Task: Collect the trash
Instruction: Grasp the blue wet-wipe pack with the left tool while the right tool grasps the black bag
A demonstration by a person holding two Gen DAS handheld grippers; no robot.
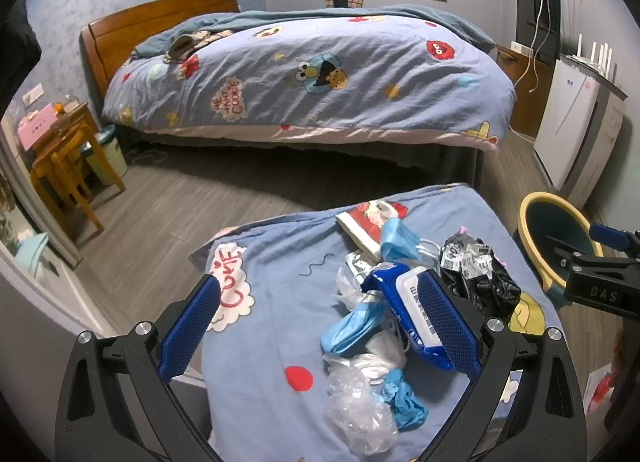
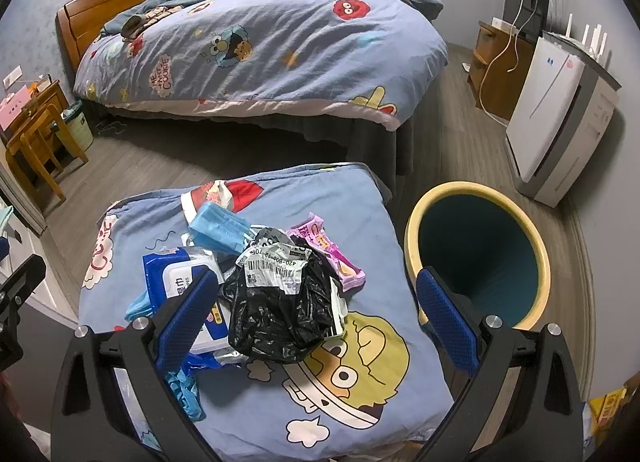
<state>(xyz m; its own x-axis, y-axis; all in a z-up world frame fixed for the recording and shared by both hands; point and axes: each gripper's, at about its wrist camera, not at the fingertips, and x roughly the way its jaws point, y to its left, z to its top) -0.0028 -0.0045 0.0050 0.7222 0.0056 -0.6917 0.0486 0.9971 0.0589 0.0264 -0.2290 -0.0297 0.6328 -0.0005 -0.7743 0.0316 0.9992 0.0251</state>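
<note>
Both my grippers hang over the heap with nothing in them, so I judge the collecting has barely begun — this is the choosing and reaching step. My left gripper [image 1: 320, 322] has its fingers spread wide above the near half of the pile; my right gripper [image 2: 316, 310] is just as wide, straddling the crumpled black bag [image 2: 280, 314].

The trash lies on a small surface draped in a blue cartoon cloth [image 2: 360, 213]. From the left I see a blue wipes pack [image 1: 412, 310] just beside my right-hand finger, a blue face mask [image 1: 352, 330] below it, clear plastic film [image 1: 356, 414] nearest me, and a blue glove [image 1: 404, 402] touching the film. From the right, a second face mask [image 2: 218, 232] sits at the far side and a pink wrapper [image 2: 340, 258] pokes out from behind the black bag.

The bin [image 2: 476, 246] — cream rim, dark teal inside — stands on the floor just beside the cloth's right edge, and it looks empty.

The black bag lies between my right fingers already, so the likely next move is to drop straight down, close on its bunched top, then swing right and clear the rim before letting go. It is limp and slippery, so a shallow pinch may slide off.
</note>
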